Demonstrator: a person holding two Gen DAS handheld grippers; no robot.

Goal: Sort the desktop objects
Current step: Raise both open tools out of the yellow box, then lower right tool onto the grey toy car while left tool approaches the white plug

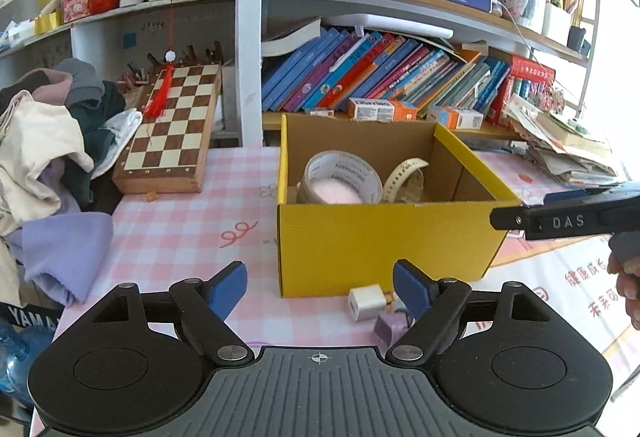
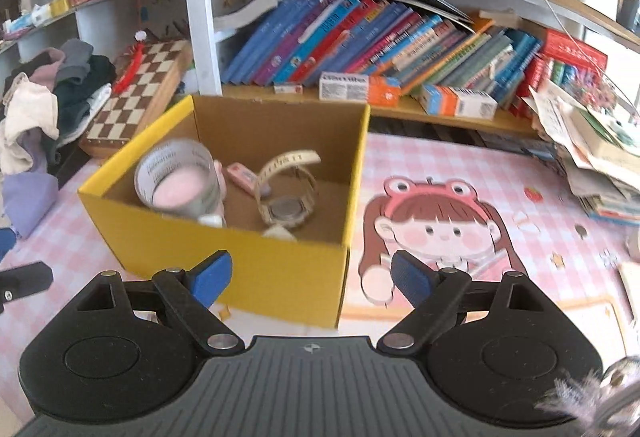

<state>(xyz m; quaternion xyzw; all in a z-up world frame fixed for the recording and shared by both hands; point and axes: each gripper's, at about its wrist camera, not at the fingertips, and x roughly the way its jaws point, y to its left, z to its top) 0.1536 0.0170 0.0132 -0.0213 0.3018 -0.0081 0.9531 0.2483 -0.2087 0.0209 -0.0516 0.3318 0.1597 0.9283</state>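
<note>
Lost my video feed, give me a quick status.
Left gripper and right gripper open, empty. Tape roll and watch in yellow box. White charger on table outside it. Path clear.

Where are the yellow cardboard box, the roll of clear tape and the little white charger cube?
Yellow cardboard box (image 1: pixel 384 237), left wrist view, front wall.
Roll of clear tape (image 2: pixel 176 173), right wrist view, inner printed wall.
White charger cube (image 1: pixel 366 303), left wrist view, front face.
</note>
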